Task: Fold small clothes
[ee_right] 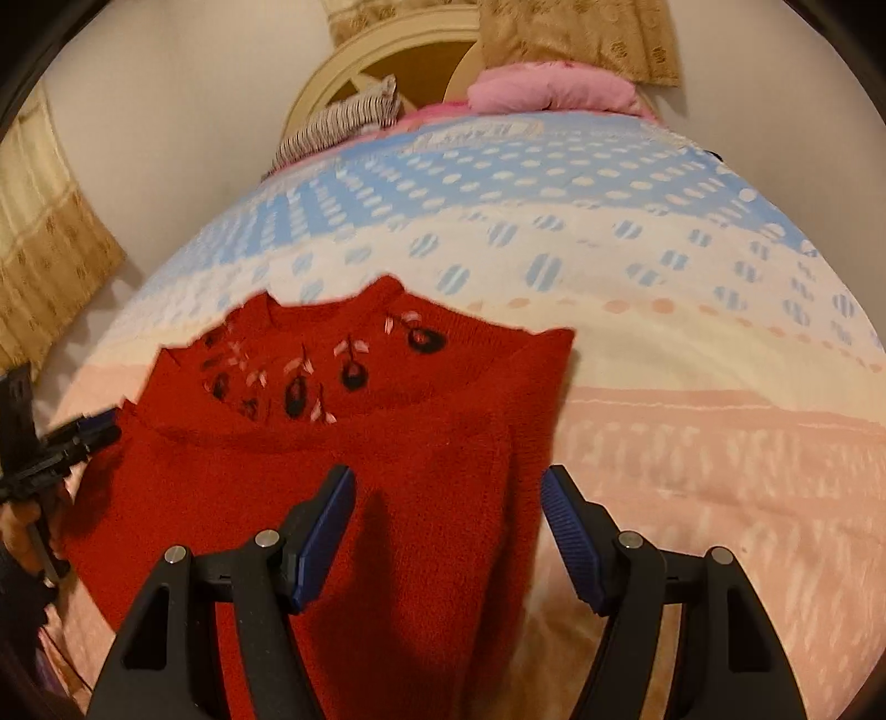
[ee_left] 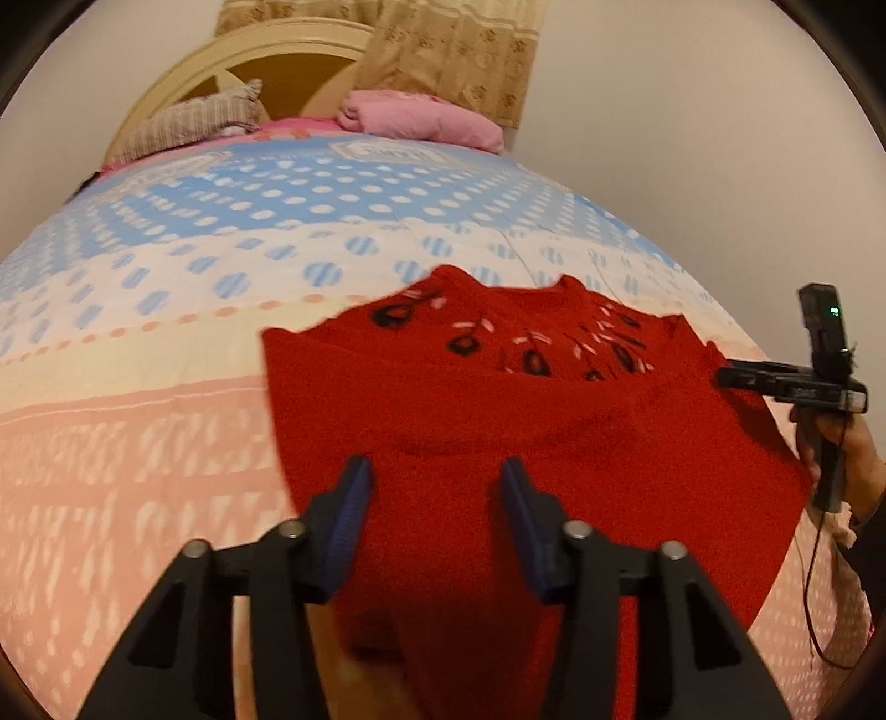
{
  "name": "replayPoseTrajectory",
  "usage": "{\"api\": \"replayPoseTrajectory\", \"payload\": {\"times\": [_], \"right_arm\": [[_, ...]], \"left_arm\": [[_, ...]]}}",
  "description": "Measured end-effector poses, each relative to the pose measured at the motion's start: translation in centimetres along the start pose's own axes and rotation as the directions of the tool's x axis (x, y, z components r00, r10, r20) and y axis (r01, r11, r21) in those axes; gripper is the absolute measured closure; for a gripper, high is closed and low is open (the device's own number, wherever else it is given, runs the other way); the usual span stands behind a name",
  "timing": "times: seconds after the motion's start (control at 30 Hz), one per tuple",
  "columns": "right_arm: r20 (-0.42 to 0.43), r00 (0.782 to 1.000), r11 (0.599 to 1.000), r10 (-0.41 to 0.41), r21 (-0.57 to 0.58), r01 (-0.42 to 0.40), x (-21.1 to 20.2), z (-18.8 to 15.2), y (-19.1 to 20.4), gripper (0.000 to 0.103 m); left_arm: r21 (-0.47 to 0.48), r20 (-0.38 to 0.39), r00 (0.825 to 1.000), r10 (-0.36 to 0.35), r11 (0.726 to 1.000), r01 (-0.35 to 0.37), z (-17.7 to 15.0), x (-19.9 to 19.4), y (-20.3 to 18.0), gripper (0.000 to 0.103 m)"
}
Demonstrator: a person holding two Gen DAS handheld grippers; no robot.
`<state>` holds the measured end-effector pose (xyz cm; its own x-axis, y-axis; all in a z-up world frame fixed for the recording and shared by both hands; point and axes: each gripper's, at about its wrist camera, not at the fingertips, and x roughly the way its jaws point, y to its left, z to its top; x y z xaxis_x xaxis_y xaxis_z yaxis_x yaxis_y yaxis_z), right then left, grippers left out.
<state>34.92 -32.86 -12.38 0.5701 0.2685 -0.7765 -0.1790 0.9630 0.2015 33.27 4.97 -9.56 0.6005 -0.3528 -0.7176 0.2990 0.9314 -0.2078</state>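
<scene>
Left wrist: red sweater on bedspread

Near you: the red knitted sweater lies flat on the patterned quilt.
Far end: striped pillow left, folded pink blanket right.

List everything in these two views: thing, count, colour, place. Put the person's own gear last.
sweater: one, red with dark embroidered flowers, lying on the near part of the bed
quilt: one, blue, white and pink bands, covering the bed
folded blanket: one, pink, far end of the bed
striped pillow: one, brown-and-white, far end by the headboard
headboard: one, cream, behind the pillow
curtain: beige patterned, against the wall
left gripper: black with blue pads, open above the sweater
right gripper: same, open over the sweater's edge
</scene>
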Motion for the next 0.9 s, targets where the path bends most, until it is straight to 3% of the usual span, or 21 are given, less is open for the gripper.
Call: {"api": "replayPoseTrajectory", "payload": {"times": [0.07,0.1,0.13,0.23,0.4,0.7,0.9], "right_arm": [[-0.003,0.999,0.999,-0.037,-0.03,0.037,0.3,-0.2,0.5,0.054],[0.009,0.999,0.998,-0.047,-0.039,0.047,0.0,-0.3,0.7,0.065],[0.022,0.999,0.998,-0.04,-0.04,0.04,-0.4,-0.4,0.8,0.072],[0.063,0.997,0.998,-0.039,-0.053,0.043,-1.9,-0.6,1.0,0.085],[0.122,0.992,0.997,-0.04,-0.066,0.048,-3.9,-0.1,1.4,0.093],[0.216,0.974,0.995,-0.063,-0.064,0.078,-5.8,2.8,2.3,0.094],[0.217,0.971,0.994,-0.105,-0.015,0.111,-3.6,5.6,1.5,0.094]], "left_arm": [[0.008,-0.022,1.0,0.005,1.0,-0.005,0.0,0.6,-0.2,0.072],[0.019,-0.012,1.0,0.005,1.0,-0.005,-0.1,0.4,-0.3,0.089],[0.025,-0.003,1.0,0.002,1.0,-0.002,-0.1,0.2,-0.4,0.096],[0.009,0.011,1.0,0.005,1.0,-0.005,-0.2,-0.5,0.1,0.097],[-0.029,0.106,0.993,-0.046,0.998,0.049,0.2,-2.7,0.8,0.097],[-0.057,0.156,0.988,-0.018,0.998,0.027,3.3,-2.8,2.0,0.098],[-0.066,0.157,0.985,0.065,0.996,-0.055,6.0,0.0,3.4,0.098]]}}
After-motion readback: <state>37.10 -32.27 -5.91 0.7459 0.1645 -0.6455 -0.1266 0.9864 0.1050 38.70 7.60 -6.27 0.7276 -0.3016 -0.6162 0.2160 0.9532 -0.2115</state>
